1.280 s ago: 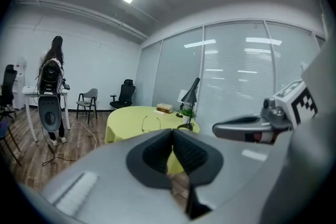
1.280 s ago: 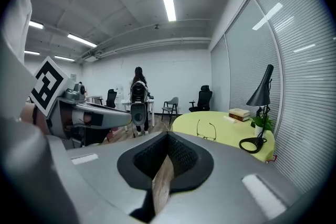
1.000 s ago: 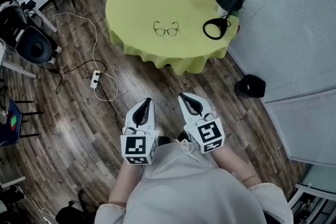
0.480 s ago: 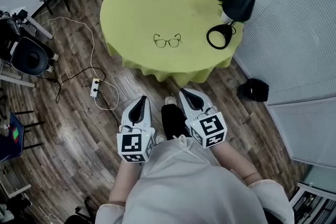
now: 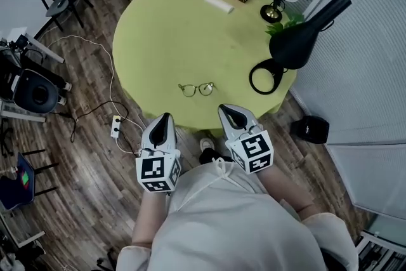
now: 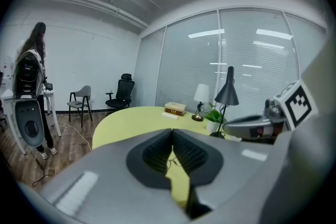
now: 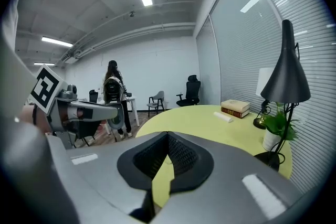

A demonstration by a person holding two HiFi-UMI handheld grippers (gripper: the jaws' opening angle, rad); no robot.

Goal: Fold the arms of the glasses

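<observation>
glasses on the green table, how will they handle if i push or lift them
The glasses have a thin wire frame, so they are probably light and would slide easily. Their slim arms look easy to bend. On the tablecloth, a push may wrinkle the fabric.

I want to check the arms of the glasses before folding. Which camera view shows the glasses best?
The head view: the glasses lie whole and unblocked on the yellow-green table. The left gripper view shows only a small glimpse between its jaws; in the right gripper view I cannot make them out.
</observation>
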